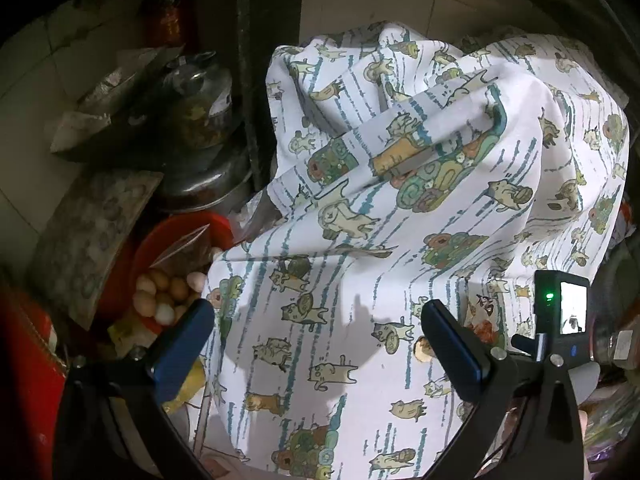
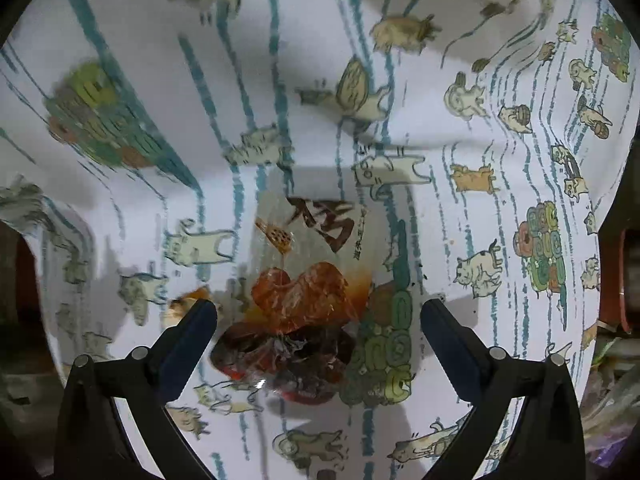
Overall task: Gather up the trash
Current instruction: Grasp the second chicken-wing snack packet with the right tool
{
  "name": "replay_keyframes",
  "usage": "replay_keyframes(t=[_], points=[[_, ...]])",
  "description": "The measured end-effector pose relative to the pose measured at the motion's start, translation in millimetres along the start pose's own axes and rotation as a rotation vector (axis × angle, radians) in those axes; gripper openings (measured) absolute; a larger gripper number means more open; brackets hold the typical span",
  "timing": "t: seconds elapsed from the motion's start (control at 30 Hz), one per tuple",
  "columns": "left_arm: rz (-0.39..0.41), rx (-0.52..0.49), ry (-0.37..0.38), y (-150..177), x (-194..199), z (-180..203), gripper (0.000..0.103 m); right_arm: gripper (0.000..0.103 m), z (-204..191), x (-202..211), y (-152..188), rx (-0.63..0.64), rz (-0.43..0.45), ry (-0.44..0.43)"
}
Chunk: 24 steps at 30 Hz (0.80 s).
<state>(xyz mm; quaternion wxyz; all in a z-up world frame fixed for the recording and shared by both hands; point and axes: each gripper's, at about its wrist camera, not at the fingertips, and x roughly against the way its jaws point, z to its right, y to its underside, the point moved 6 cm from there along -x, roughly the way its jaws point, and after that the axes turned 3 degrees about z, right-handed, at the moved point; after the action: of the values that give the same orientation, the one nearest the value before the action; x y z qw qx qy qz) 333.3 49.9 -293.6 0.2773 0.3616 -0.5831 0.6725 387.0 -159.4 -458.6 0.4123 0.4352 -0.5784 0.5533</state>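
Note:
A clear plastic snack wrapper (image 2: 296, 304) with red-orange print and brown characters lies on a white cloth printed with cats (image 2: 460, 184). My right gripper (image 2: 319, 312) is open, its fingers on either side of the wrapper, just above it. My left gripper (image 1: 318, 312) is open and empty over the same cat-print cloth (image 1: 400, 208), which is draped in folds over a bulky shape. The right gripper's body with its lit screen (image 1: 560, 312) shows at the right of the left wrist view, beside a bit of the wrapper (image 1: 486, 330).
Left of the cloth stand a red bowl of eggs (image 1: 164, 292), a metal pot with a jar on it (image 1: 200, 152), a grey patterned board (image 1: 88, 236) and a red box (image 1: 24, 360). Tiled wall behind. Clutter and bags at the right edge (image 2: 616, 392).

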Motion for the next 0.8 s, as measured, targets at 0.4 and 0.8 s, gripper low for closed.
replay_keyframes(t=[0.4, 0.8], points=[[-0.014, -0.040, -0.004, 4, -5, 11, 0.103, 0.070, 6, 6, 26, 0.062, -0.009, -0.039], [-0.289, -0.146, 0.224, 44, -82, 94, 0.082, 0.069, 76, 68, 20, -0.013, 0.140, -0.072]])
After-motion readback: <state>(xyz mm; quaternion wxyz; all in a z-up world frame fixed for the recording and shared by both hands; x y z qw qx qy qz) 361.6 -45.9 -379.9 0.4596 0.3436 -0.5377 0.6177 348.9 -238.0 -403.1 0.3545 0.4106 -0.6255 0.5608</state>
